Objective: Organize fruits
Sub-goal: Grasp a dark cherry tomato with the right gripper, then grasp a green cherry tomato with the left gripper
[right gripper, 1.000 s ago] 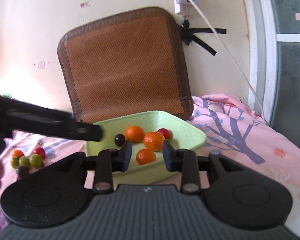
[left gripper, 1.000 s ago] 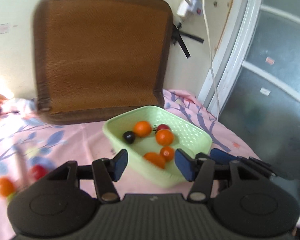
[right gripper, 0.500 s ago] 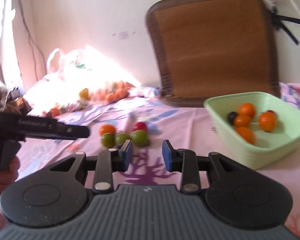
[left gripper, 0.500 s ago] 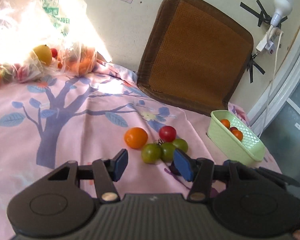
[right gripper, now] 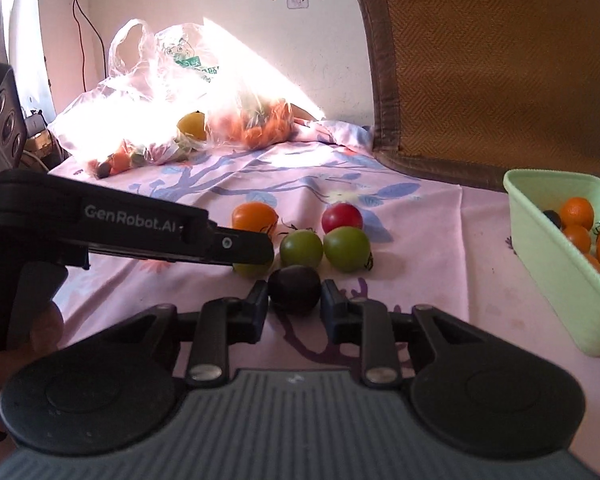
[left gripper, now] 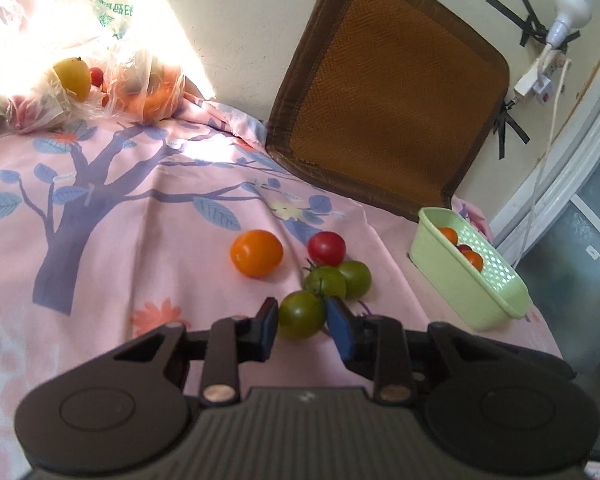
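Loose fruit lies on the pink tree-print cloth: an orange tomato [left gripper: 256, 253], a red one [left gripper: 326, 248], two green ones [left gripper: 356, 278] and a green tomato [left gripper: 300, 314] nearest me. My left gripper [left gripper: 302, 308] is shut on that nearest green tomato, pads pressing both its sides. In the right wrist view a dark purple fruit [right gripper: 294, 294] sits on the cloth between the pads of my right gripper [right gripper: 293, 292], which is shut on it. The left gripper's finger [right gripper: 235, 246] reaches in from the left. A light green basket [right gripper: 552, 272] at the right holds several orange, red and dark fruits.
A clear plastic bag [left gripper: 99, 60] of more fruit lies at the back left in bright sun. A brown woven cushion [left gripper: 388, 92] leans on the wall behind the basket [left gripper: 460, 280]. A plug and cable [left gripper: 540, 80] hang by the door frame. A hand [right gripper: 39, 332] holds the left gripper.
Both grippers swung left from the basket to the loose fruit. The left jaws closed on the nearest green tomato; the right jaws narrowed onto the dark fruit.
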`<state>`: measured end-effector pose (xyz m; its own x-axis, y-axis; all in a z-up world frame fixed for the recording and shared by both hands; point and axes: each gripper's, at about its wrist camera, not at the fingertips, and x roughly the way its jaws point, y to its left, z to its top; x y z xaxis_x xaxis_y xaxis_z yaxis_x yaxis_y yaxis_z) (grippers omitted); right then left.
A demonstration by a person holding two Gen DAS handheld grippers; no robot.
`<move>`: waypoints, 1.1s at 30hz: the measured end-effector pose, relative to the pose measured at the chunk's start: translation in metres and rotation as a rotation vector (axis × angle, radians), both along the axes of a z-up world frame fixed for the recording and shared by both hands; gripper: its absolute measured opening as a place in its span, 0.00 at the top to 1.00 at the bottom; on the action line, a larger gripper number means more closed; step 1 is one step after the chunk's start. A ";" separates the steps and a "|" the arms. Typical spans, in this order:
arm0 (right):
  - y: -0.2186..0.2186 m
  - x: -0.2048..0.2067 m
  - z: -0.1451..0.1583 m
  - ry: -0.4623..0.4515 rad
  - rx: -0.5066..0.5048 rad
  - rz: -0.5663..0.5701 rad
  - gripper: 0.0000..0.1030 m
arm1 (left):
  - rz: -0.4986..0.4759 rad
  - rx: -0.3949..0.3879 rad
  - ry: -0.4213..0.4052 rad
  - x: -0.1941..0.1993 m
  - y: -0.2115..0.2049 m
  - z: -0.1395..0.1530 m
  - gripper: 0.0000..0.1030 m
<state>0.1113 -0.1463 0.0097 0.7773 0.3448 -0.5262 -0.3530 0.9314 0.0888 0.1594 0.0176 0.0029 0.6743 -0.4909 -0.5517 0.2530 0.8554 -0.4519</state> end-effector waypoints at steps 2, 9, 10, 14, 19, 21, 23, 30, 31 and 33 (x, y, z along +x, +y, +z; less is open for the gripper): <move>-0.007 -0.021 0.001 -0.033 -0.015 -0.011 0.70 | -0.014 0.023 -0.025 -0.024 -0.001 0.005 0.73; -0.037 -0.108 -0.009 -0.085 -0.022 -0.063 0.70 | -0.071 0.112 -0.103 -0.109 -0.016 0.010 0.73; -0.040 -0.117 -0.011 -0.088 -0.017 -0.074 0.70 | -0.076 0.129 -0.105 -0.116 -0.019 0.009 0.73; -0.046 -0.136 -0.017 -0.094 -0.022 -0.114 0.70 | -0.091 0.213 -0.115 -0.135 -0.038 0.002 0.73; -0.048 -0.140 -0.024 -0.083 -0.010 -0.128 0.69 | -0.064 0.289 -0.137 -0.143 -0.051 0.003 0.73; -0.047 -0.142 -0.025 -0.091 -0.018 -0.129 0.69 | -0.059 0.298 -0.124 -0.142 -0.052 0.002 0.70; -0.047 -0.143 -0.025 -0.094 -0.019 -0.131 0.69 | -0.054 0.297 -0.104 -0.141 -0.053 0.000 0.70; -0.048 -0.146 -0.027 -0.096 -0.014 -0.128 0.69 | -0.045 0.310 -0.101 -0.142 -0.055 0.000 0.70; -0.048 -0.146 -0.027 -0.096 -0.015 -0.128 0.69 | -0.045 0.310 -0.101 -0.142 -0.055 0.000 0.70; -0.047 -0.147 -0.028 -0.098 -0.017 -0.128 0.69 | -0.045 0.310 -0.101 -0.142 -0.055 0.000 0.70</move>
